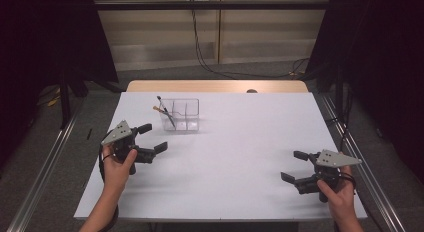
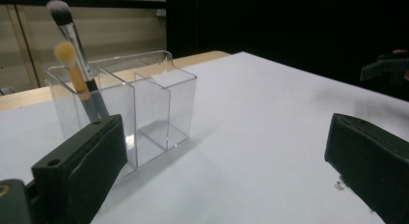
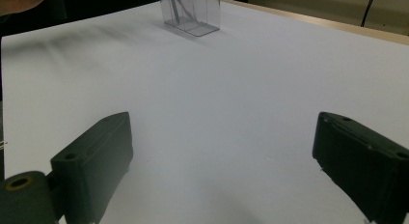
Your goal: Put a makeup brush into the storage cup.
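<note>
- Clear acrylic organizer (image 1: 180,115) stood on white table (image 1: 240,162), far left part; two makeup brushes (image 2: 77,64) upright in its end compartment.
- Left gripper (image 1: 151,138): jaws apart, empty, just beside organizer.
- Right gripper (image 1: 295,166): jaws apart, empty, well apart from organizer.

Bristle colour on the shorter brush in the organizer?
Orange shorter brush bristles; clearest in left gripper view.

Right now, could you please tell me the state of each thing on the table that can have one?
Left hand-held gripper: open, holding nothing, beside the organizer.
Right hand-held gripper: open, holding nothing, away from the organizer.
Clear organizer: upright on the table, no lid.
Grey-tipped brush: leaning in an end compartment of the organizer, bristles up.
Orange-tipped brush: leaning in the same compartment, bristles up.
</note>
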`<act>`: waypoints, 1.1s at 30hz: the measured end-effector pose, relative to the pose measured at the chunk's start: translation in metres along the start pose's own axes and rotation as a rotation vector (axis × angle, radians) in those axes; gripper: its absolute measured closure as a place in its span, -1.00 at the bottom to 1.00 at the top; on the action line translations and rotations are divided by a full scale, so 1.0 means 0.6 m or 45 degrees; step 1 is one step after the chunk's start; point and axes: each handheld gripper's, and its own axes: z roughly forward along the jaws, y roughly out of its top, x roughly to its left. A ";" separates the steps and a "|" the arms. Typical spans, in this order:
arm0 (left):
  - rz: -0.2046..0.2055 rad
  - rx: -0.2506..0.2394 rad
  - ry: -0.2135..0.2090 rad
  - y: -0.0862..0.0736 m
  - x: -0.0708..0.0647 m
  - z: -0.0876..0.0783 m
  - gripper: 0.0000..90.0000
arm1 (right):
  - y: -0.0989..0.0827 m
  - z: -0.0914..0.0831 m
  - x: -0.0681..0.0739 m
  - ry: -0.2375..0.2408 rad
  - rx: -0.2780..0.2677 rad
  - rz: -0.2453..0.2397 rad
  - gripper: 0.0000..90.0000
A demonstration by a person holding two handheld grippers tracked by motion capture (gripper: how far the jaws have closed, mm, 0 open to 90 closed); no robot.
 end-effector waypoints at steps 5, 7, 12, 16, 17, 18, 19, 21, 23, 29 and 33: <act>0.007 0.016 -0.010 -0.005 -0.003 -0.006 -0.97 | 0.000 0.001 0.000 0.002 0.002 -0.003 -0.85; 0.010 0.025 -0.011 -0.009 -0.004 -0.009 -0.97 | 0.000 0.001 0.001 0.001 -0.001 -0.003 -0.85; 0.007 0.034 -0.004 -0.016 -0.006 -0.021 -0.97 | 0.000 0.000 0.000 -0.001 -0.004 -0.001 -0.85; 0.011 0.038 0.009 -0.019 -0.005 -0.031 -0.97 | 0.000 0.000 0.000 -0.001 -0.005 -0.001 -0.85; 0.013 0.041 0.008 -0.020 -0.004 -0.034 -0.97 | 0.000 0.001 0.000 -0.001 -0.004 -0.003 -0.85; 0.011 0.042 0.008 -0.021 -0.004 -0.036 -0.97 | 0.000 0.001 0.000 0.000 -0.003 -0.003 -0.85; 0.009 0.047 0.006 -0.022 -0.003 -0.039 -0.97 | 0.000 0.000 0.000 -0.002 -0.003 0.000 -0.85; 0.015 0.053 0.009 -0.024 -0.003 -0.044 -0.97 | 0.000 -0.001 0.000 -0.005 -0.005 0.001 -0.86; 0.012 0.056 0.015 -0.027 -0.003 -0.049 -0.97 | 0.000 -0.002 -0.001 -0.011 -0.007 0.006 -0.86; 0.002 0.049 0.021 -0.030 -0.005 -0.058 -0.97 | 0.000 -0.004 -0.002 -0.018 -0.015 0.007 -0.86; 0.003 0.044 0.017 -0.031 -0.007 -0.059 -0.97 | 0.000 -0.005 -0.002 -0.021 -0.014 0.007 -0.87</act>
